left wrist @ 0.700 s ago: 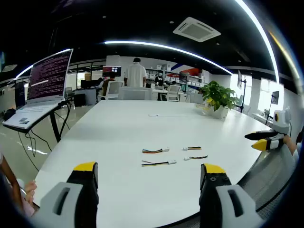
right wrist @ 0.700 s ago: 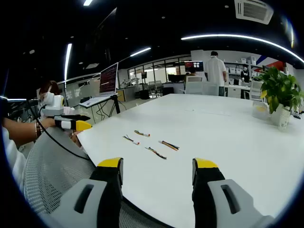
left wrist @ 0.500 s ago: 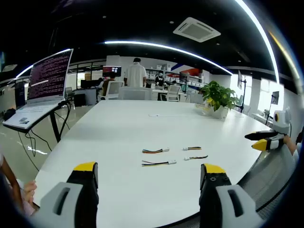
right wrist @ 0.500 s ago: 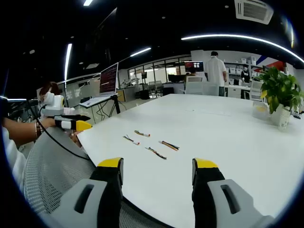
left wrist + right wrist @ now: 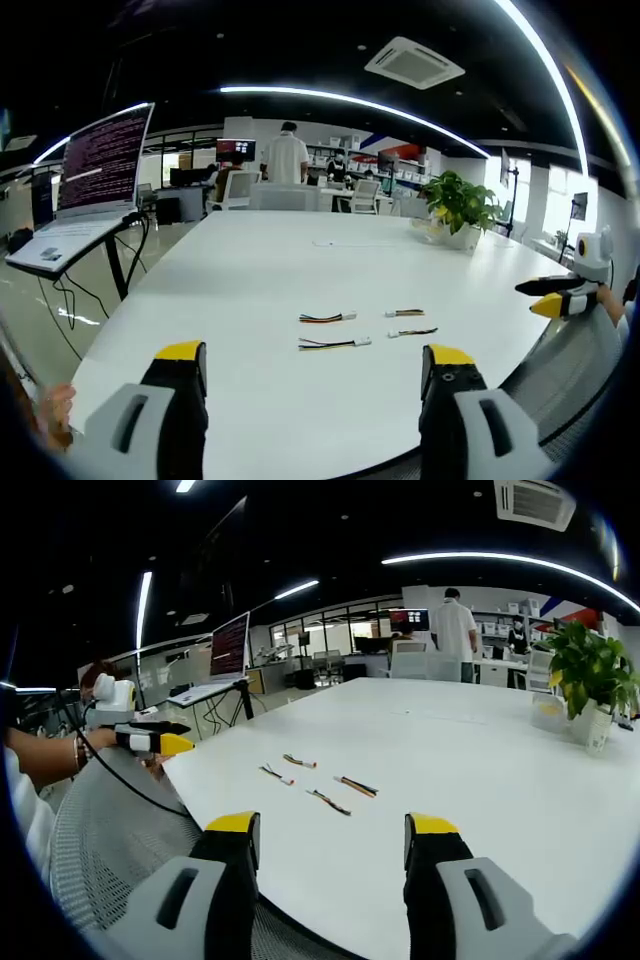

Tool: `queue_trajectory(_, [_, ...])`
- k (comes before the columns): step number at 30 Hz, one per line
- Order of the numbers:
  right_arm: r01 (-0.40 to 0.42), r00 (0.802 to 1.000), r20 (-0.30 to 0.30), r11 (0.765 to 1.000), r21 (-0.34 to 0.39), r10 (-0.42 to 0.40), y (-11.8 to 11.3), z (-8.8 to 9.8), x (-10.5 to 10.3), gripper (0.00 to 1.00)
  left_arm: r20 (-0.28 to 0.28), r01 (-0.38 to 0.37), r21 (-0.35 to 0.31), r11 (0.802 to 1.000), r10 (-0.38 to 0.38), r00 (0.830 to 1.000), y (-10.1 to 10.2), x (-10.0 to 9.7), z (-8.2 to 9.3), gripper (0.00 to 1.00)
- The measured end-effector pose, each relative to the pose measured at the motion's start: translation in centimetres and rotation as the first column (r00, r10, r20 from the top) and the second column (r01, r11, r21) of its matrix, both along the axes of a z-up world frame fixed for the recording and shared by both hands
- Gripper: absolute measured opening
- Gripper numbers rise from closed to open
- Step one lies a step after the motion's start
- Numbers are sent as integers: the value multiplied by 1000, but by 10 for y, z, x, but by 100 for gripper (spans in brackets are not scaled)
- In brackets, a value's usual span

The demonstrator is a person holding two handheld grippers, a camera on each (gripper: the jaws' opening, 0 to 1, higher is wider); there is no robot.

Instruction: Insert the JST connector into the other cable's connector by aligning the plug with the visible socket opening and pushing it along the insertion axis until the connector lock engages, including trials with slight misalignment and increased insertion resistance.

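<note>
Four short cables (image 5: pixel 327 318) with thin coloured wires and small pale plugs lie loose near the middle of the smooth white counter (image 5: pixel 260 270), none joined yet, so the whole mating job looks undone. Left tongs (image 5: pixel 313 385) and right tongs (image 5: pixel 332 852) hang spread wide and empty, short of the cables.

The desk (image 5: pixel 260 270) has a smooth white top with a soft sheen. Both grippers look like matt plastic, grey bodies with black jaws and yellow tips: left gripper (image 5: pixel 312 362), right gripper (image 5: pixel 328 830). The chair (image 5: pixel 120 830) back is grey woven mesh. The cables (image 5: pixel 328 330) have thin coloured plastic insulation.
</note>
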State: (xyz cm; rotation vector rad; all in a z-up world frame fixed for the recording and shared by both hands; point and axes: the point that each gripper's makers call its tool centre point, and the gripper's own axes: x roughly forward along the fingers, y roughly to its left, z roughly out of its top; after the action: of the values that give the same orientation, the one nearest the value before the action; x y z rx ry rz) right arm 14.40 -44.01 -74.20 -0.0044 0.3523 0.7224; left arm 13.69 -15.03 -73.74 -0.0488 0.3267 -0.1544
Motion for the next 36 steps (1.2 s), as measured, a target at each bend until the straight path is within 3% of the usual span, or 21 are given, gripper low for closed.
queue_trajectory(36, [-2,1000,-1,1000,0,2,1,0,0,56,-7,4,1,1000,-4,1000,-1,-1,-1,86])
